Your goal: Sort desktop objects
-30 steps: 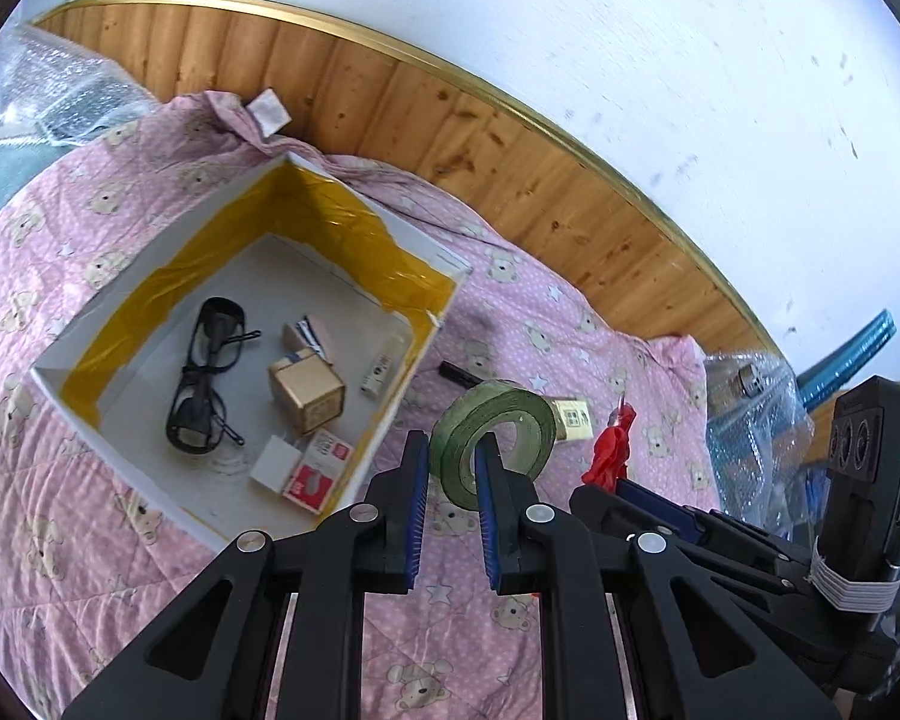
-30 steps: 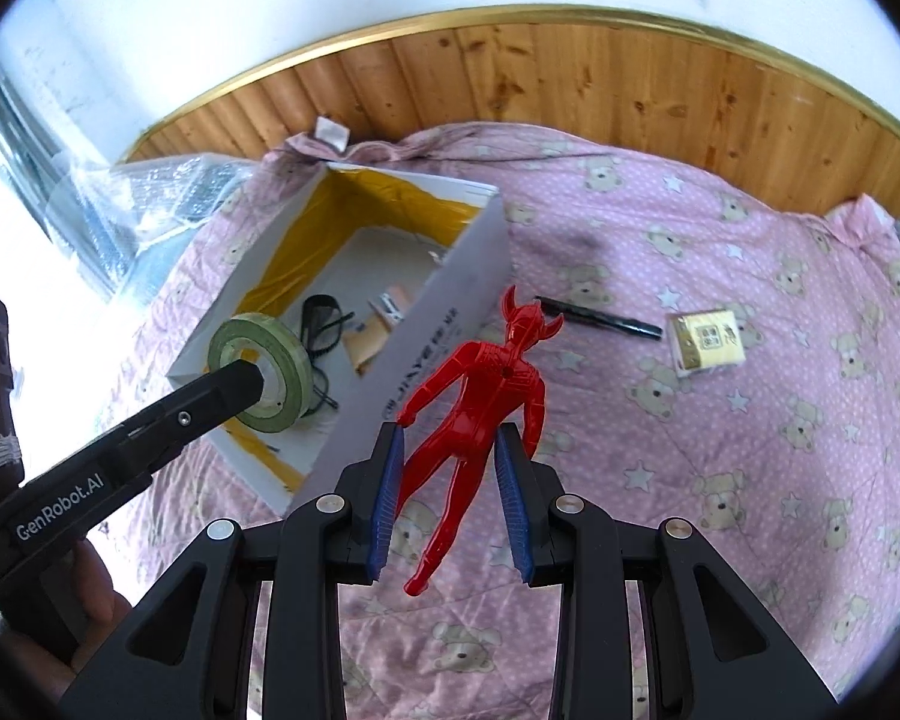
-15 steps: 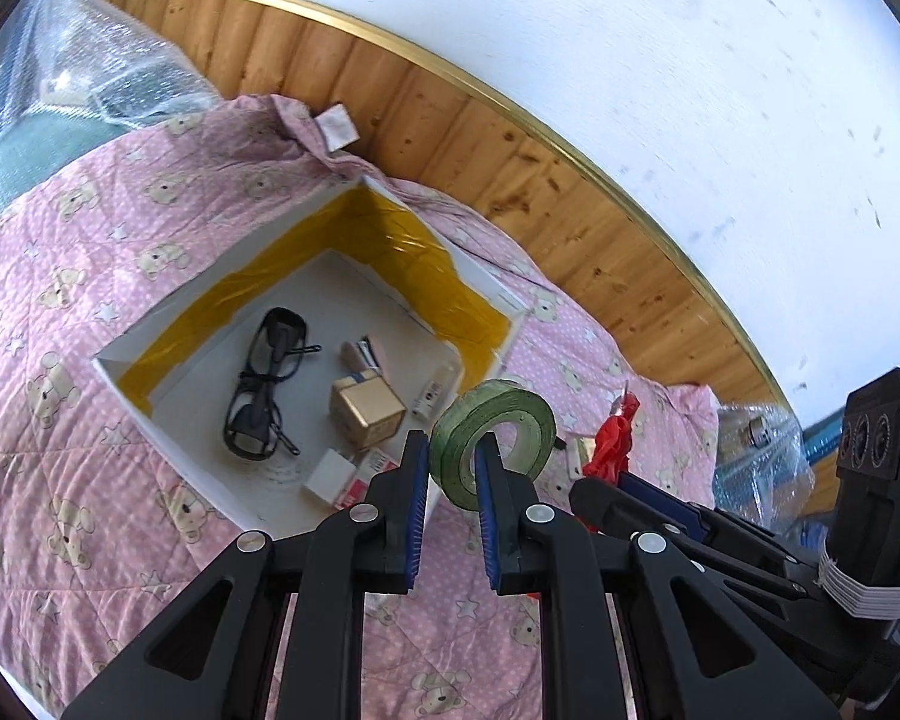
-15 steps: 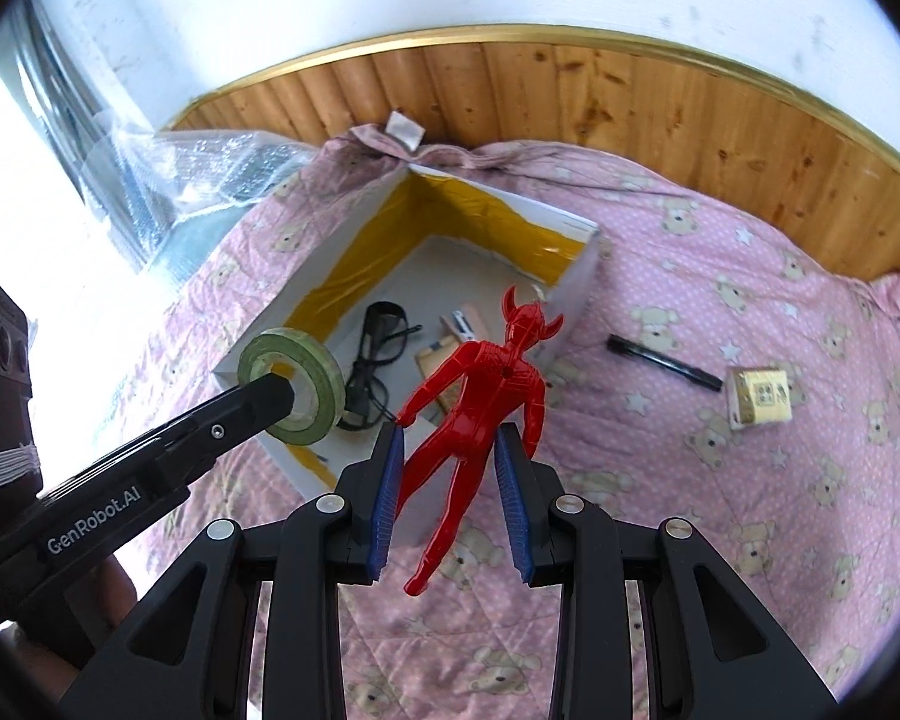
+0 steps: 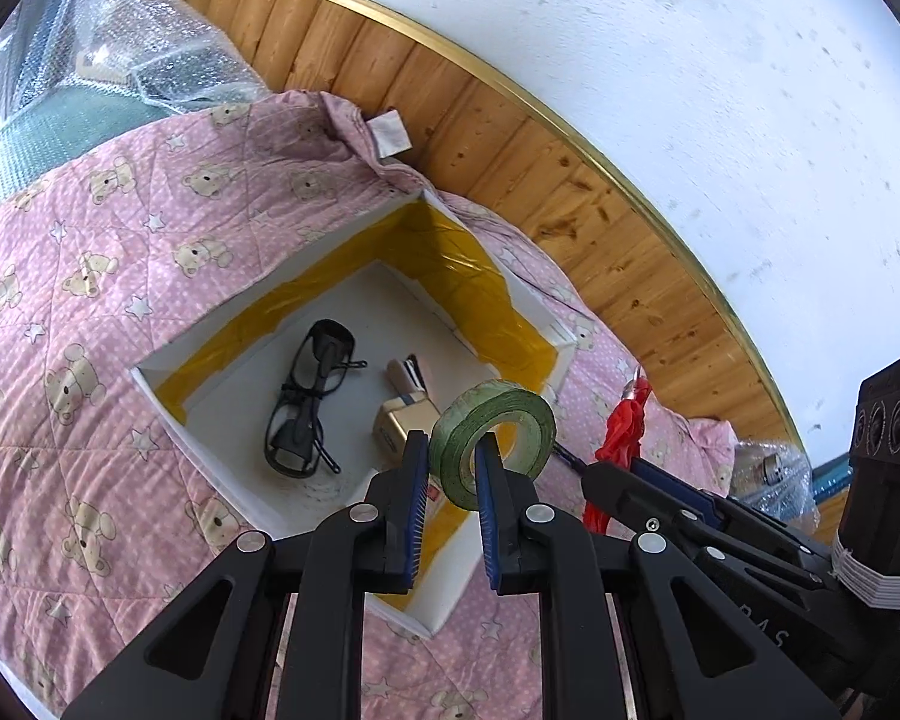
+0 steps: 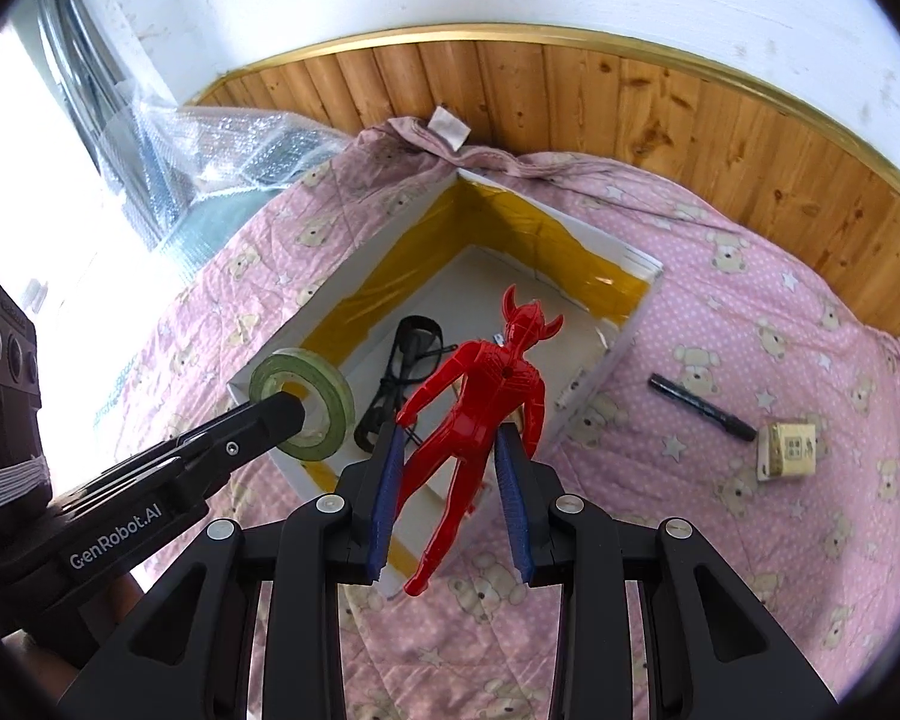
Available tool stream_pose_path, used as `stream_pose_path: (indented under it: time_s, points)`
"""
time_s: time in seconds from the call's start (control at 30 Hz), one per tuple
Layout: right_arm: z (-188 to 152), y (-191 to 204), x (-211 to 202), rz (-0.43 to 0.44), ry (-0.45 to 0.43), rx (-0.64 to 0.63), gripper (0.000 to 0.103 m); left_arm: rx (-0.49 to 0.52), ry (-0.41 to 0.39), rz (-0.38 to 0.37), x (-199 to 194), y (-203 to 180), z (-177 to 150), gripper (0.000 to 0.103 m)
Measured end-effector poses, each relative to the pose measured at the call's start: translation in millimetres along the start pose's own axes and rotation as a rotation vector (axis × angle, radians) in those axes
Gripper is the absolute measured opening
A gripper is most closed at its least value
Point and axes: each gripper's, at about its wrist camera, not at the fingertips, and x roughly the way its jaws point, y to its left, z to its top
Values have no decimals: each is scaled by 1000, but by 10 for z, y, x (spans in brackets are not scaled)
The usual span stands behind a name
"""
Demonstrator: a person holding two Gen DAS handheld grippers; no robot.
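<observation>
left gripper (image 5: pixel 447 468) clamped on green tape roll (image 5: pixel 492 441), roll held on edge above white box (image 5: pixel 222 333) near its front corner. right gripper (image 6: pixel 450 480) pinching red horned figure (image 6: pixel 480 390) at legs, figure upright over box's near wall. inside box: black glasses (image 5: pixel 309 396), small cardboard carton (image 5: pixel 402 426). out on pink bear quilt (image 6: pixel 720 516): black pen (image 6: pixel 699 408), small yellow packet (image 6: pixel 789 450) just beside it.

Green tape roll (image 5: pixel 491 439), red figure (image 6: pixel 473 414) — held aloft
</observation>
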Motion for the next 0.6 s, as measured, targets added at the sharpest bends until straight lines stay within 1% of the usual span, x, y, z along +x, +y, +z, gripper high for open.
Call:
stream_pose_path:
  time_s: [0.3,0.6]
  points:
    - [231,39,222,21,18,-26,33,-20,-3,31,157,167,195,16]
    - [502,-24,454,26,21,-40,33,-5,-9,64,429,189,500,16]
